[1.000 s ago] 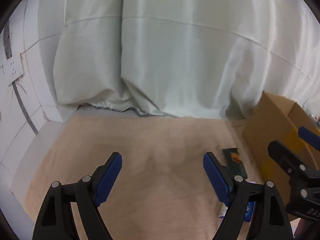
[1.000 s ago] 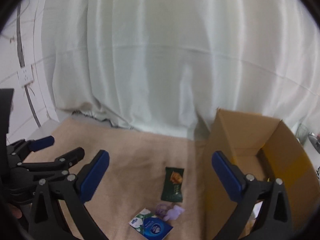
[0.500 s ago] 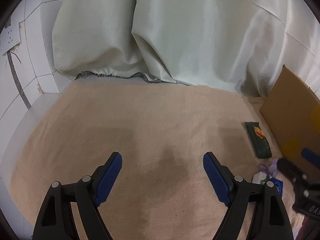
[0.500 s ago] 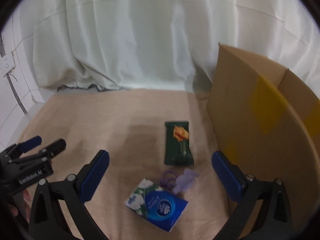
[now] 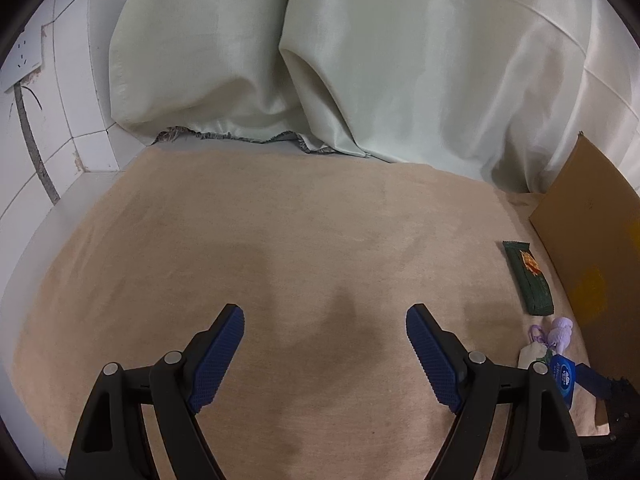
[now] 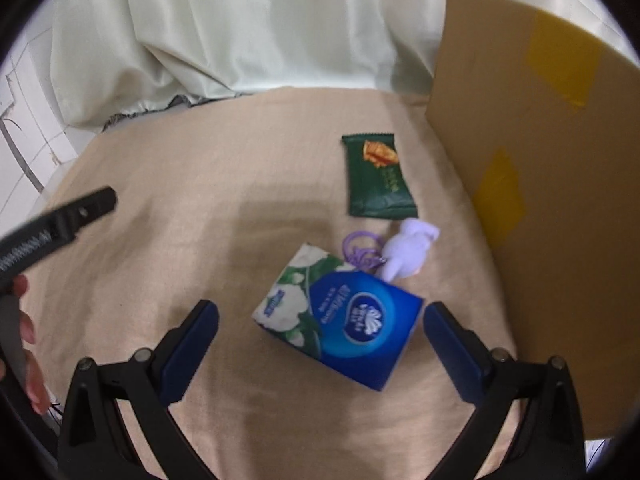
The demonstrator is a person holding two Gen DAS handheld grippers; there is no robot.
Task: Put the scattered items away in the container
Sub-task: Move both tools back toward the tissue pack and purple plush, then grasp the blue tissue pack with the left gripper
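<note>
- A blue tissue pack (image 6: 340,320) lies flat on the beige cloth (image 6: 200,184), between the right gripper's (image 6: 320,332) wide-open, empty fingers.
- Just beyond the fingertips lie a purple keychain toy (image 6: 408,252) and a green snack packet (image 6: 378,176); the cardboard box (image 6: 540,200) stands right of the fingers.
- The left gripper (image 5: 324,344) hangs open over bare cloth.
- The step looks like the approach to a first pickup; next, lower and close on the pack.

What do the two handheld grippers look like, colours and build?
Both match: the left gripper and right gripper have black angular plastic arms with silver rivets and two blue, finely ribbed pads. The left gripper's side shows a small coil spring.
</note>
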